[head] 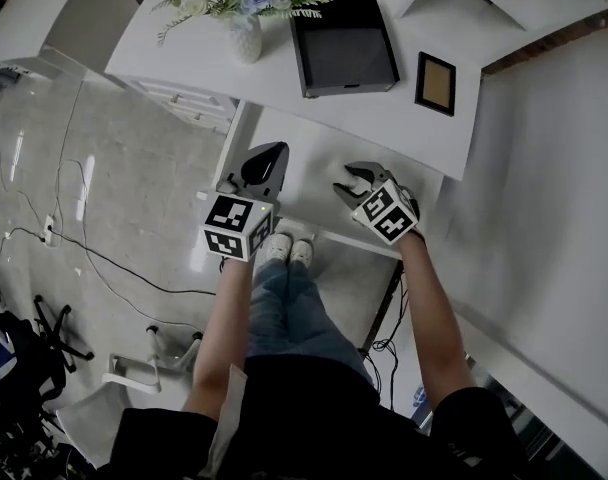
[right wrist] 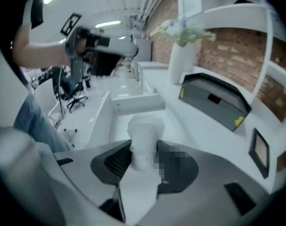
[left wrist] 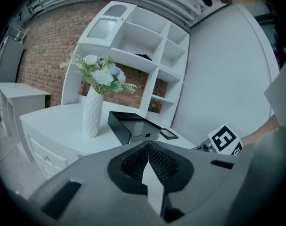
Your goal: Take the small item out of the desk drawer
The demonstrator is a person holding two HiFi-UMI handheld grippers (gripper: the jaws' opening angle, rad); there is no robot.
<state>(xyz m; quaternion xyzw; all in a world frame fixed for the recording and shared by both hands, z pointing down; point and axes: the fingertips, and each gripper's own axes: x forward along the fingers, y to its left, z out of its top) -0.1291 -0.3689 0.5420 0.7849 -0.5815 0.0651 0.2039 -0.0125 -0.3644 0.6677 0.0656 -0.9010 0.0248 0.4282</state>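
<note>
The white desk drawer (head: 314, 148) stands pulled out under the desk top, and both grippers hover over it. My right gripper (head: 356, 183) (right wrist: 143, 150) is shut on a small white ribbed item (right wrist: 144, 134), whose wider top sticks out beyond the pads. In the head view the jaws hide that item. The drawer's far wall (right wrist: 133, 102) lies just beyond it. My left gripper (head: 266, 160) (left wrist: 147, 149) is shut with nothing in it, to the left of the right one and level with it. It also shows in the right gripper view, left gripper (right wrist: 110, 44).
On the desk top stand a white vase of flowers (head: 246, 38) (left wrist: 92, 112), a black open tray (head: 342, 43) (left wrist: 133, 126) and a small picture frame (head: 435, 83) (right wrist: 259, 149). White shelves rise behind against brick. A white wall runs on the right; cables and chair bases lie on the floor at left.
</note>
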